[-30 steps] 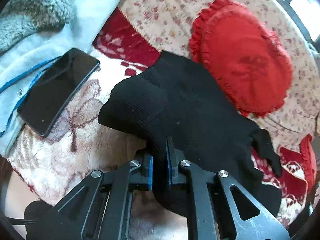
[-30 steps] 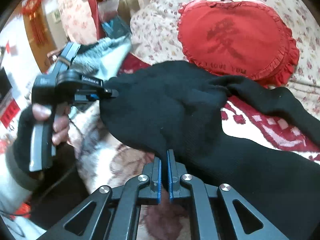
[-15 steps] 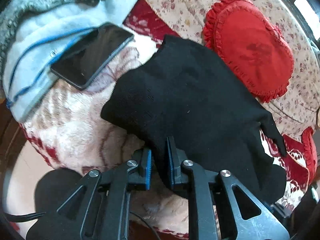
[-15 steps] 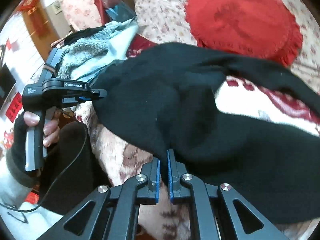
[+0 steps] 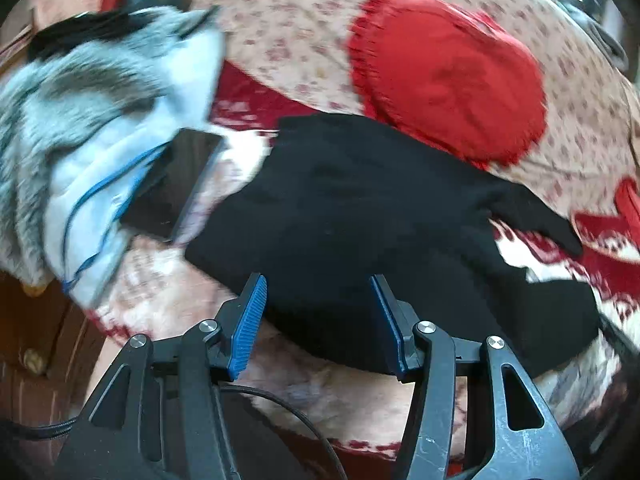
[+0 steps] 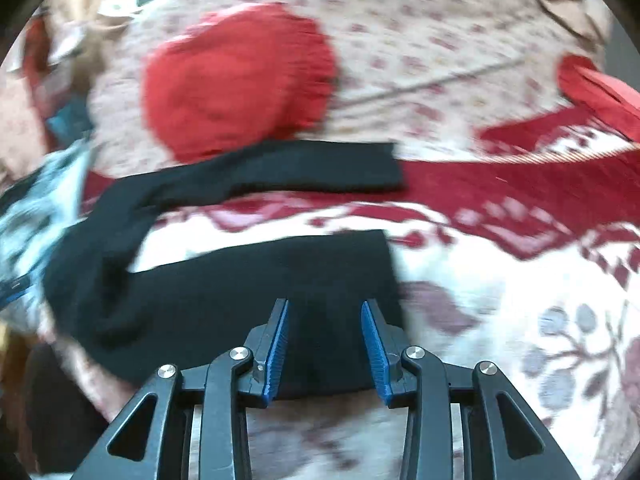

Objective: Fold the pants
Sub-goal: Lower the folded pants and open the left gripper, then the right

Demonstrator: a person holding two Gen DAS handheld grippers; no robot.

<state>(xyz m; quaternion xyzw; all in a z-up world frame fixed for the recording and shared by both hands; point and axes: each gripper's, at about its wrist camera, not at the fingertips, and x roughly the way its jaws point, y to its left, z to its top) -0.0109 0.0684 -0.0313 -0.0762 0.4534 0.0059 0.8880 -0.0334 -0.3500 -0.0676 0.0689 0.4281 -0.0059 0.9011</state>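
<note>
Black knit pants (image 5: pixel 360 208) lie on a red-and-white patterned blanket (image 5: pixel 160 288). My left gripper (image 5: pixel 318 292) is open, its blue pads apart above the near edge of the waist part. In the right wrist view the pants (image 6: pixel 240 292) lie with both legs stretched to the right, the far leg (image 6: pixel 312 172) apart from the near one. My right gripper (image 6: pixel 324 316) is open above the near leg, holding nothing. Both views are blurred.
A black phone (image 5: pixel 176 184) lies on a pale blue fleece garment (image 5: pixel 92 128) left of the pants. A red heart-shaped cushion (image 5: pixel 448 76) rests behind them on a floral cover (image 6: pixel 440 32). The blanket's front edge drops off near the left gripper.
Both grippers were shut on the pants and held them up. Now both have opened and let go, and the pants lie flat on the blanket. The right view has swung right.
</note>
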